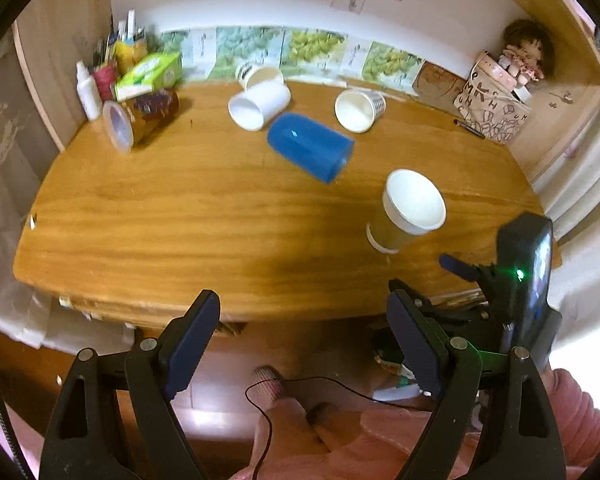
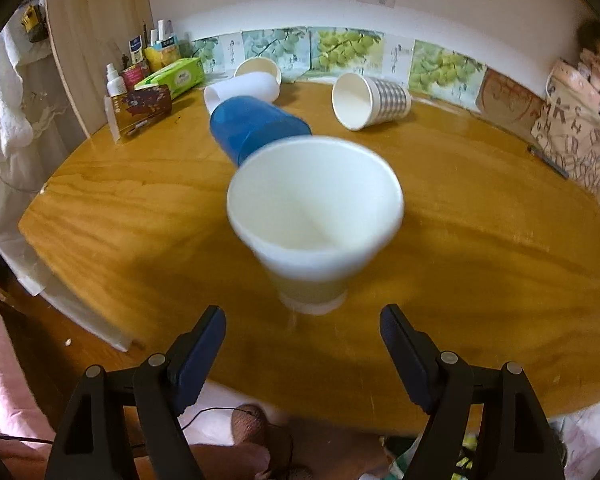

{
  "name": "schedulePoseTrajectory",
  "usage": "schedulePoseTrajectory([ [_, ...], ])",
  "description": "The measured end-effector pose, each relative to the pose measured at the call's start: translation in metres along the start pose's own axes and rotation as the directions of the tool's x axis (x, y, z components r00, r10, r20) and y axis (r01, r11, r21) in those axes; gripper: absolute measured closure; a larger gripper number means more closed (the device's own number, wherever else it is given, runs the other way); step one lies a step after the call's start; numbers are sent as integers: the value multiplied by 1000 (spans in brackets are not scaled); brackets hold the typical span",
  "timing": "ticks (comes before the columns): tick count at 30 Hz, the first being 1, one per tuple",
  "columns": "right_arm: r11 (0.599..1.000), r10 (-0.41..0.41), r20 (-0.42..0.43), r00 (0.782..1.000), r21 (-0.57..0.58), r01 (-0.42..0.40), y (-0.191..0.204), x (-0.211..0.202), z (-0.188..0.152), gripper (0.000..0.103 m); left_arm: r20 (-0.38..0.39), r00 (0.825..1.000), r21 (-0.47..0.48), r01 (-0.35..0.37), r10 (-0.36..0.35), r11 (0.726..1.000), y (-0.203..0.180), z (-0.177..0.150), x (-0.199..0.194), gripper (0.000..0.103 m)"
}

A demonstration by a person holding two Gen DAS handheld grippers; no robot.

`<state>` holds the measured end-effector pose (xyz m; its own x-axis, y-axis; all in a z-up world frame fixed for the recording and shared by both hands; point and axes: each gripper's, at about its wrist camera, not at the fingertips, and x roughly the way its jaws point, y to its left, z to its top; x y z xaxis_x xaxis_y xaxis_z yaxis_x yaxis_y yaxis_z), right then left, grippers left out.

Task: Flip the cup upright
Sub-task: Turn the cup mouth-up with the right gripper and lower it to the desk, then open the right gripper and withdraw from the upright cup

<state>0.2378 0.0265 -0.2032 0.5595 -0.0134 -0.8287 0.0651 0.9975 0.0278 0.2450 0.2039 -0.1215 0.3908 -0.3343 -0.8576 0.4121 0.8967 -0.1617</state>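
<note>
Cups lie scattered on the wooden table (image 2: 480, 208). Nearest the right gripper (image 2: 302, 332) stands a brown-and-white paper cup (image 2: 314, 216), upright with its mouth up, just ahead of the spread, empty jaws and not touched by them. Behind it a blue cup (image 2: 256, 130) lies on its side, and beyond that a white cup (image 1: 259, 105) and a checked paper cup (image 2: 370, 100) are tipped over too. The left gripper (image 1: 304, 324) hangs off the table's near edge, jaws apart, holding nothing.
</note>
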Motion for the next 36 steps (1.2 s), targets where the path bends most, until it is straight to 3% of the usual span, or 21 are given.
schedulePoseTrajectory([
  [9, 996, 85, -143, 986, 10, -84, -18, -39, -55, 21, -85, 996, -69, -10, 4, 998, -30, -41, 15, 15],
  [13, 997, 77, -145, 986, 11, -76, -25, -67, -72, 21, -95, 995, -97, -32, 23, 995, -40, -58, 13, 15],
  [16, 999, 40, -137, 990, -7, -41, -28, -93, -78, 20, -39, 999, -103, -37, 34, 994, -48, -63, 0, 15],
  [22, 999, 47, -102, 994, 20, -46, -42, -146, -74, 17, 90, 995, -107, -39, 49, 993, -62, -59, -33, 15],
  [25, 998, 43, -57, 997, 56, -40, -46, -178, -65, 16, 169, 982, -65, -73, 83, 995, -74, -51, -58, 15],
  [31, 991, 17, 7, 1000, 131, -18, -56, -219, -58, 15, 262, 964, -56, -25, 39, 998, -83, -40, -99, 15],
  [36, 981, 3, 85, 996, 195, -20, -59, -247, -59, 15, 346, 937, -29, -45, 52, 999, -98, -41, -132, 15],
])
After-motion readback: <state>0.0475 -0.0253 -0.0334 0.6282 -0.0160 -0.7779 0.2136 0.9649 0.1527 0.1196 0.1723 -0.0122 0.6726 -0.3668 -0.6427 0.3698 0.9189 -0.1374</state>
